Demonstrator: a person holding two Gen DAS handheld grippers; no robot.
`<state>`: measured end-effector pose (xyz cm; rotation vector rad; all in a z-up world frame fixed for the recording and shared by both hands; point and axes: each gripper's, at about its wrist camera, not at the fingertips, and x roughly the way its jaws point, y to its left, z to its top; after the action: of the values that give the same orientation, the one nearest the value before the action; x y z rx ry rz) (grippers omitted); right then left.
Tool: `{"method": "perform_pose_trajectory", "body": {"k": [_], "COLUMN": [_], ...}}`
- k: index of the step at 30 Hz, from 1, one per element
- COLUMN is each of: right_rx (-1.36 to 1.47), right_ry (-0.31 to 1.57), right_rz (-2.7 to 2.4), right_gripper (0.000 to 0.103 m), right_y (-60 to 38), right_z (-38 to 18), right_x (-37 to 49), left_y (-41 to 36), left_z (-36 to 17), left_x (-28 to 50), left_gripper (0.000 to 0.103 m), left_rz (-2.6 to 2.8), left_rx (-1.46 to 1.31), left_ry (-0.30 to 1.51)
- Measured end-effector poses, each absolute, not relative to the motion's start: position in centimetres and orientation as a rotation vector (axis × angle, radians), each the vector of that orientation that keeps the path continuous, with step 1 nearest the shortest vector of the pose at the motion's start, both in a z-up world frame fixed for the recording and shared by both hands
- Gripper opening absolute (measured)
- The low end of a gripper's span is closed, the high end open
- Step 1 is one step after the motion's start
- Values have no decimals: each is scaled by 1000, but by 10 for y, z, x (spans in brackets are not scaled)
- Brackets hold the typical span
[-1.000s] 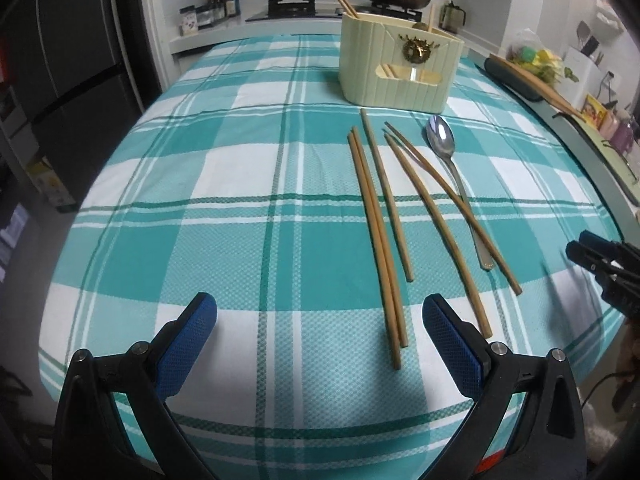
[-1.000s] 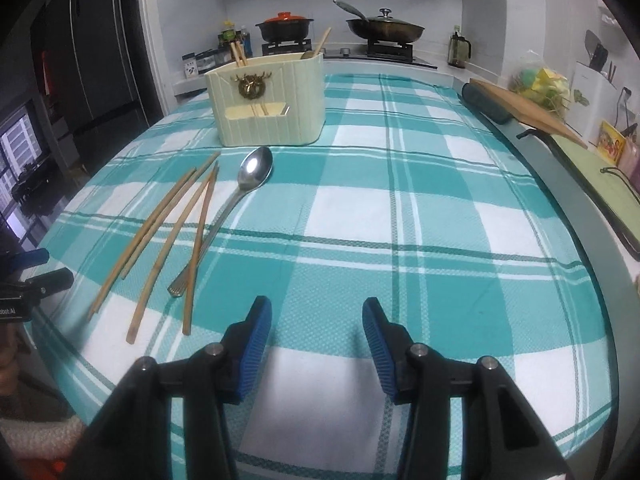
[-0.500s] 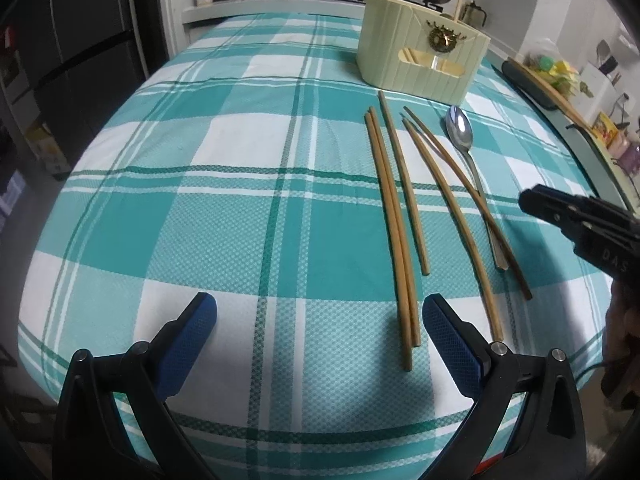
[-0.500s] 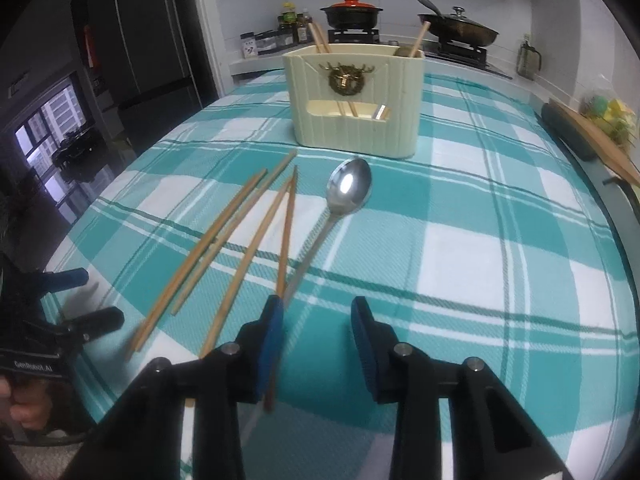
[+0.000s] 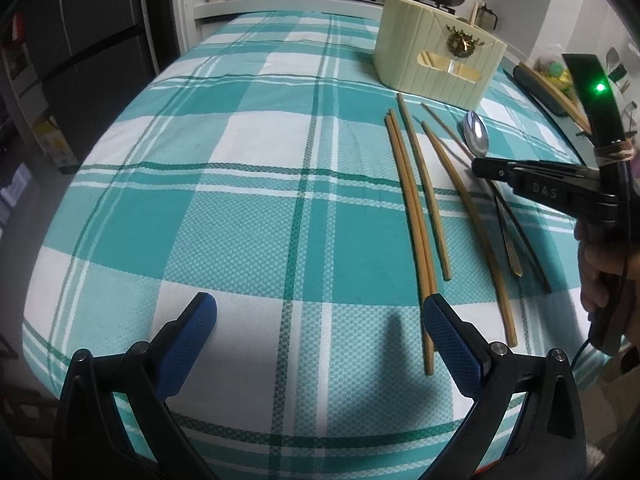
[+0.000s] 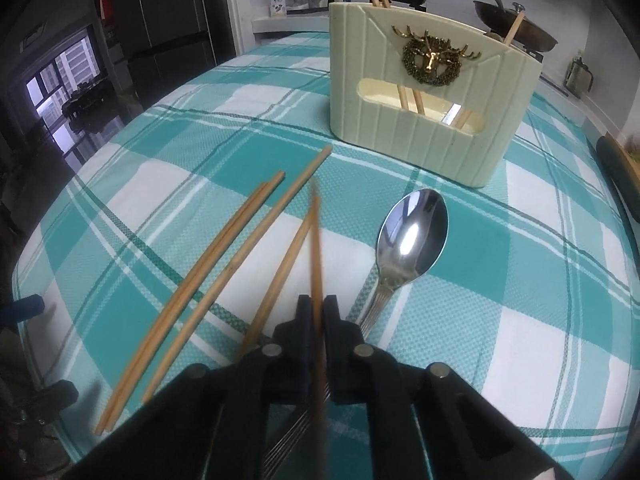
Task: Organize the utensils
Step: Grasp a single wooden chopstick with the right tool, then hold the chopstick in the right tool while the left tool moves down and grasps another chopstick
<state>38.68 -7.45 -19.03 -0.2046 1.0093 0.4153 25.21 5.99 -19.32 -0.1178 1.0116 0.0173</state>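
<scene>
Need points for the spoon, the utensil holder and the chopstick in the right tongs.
spoon (image 6: 414,232), right wrist view, on the bowl.
utensil holder (image 6: 400,132), right wrist view, on the ribbed front wall.
chopstick (image 6: 317,256), right wrist view, on the shaft ahead of the tongs.

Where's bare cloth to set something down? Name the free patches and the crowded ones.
Free: the wide stretch of tablecloth left of the paired chopsticks, and the cloth right of the spoon. Crowded: the strip from the holder down to the right gripper, which is shut on one chopstick.
</scene>
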Motion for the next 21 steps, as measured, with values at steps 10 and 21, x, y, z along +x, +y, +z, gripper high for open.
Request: {"method": "perform_pose_trajectory", "body": {"k": [10, 21], "right_rx": [-25, -113], "right_ry": [963, 948], "right_rz": [274, 73], "right_gripper": [6, 45], "right_y": [-149, -197], "right_z": [-153, -170], "right_x": [350, 309], "left_y": [58, 40], "left_z": [-194, -203], "left_x": [283, 313], "left_gripper": [103, 103], "left_rz": [-1, -10], "left_rx": [-112, -50], "left_ry": [995, 1006]}}
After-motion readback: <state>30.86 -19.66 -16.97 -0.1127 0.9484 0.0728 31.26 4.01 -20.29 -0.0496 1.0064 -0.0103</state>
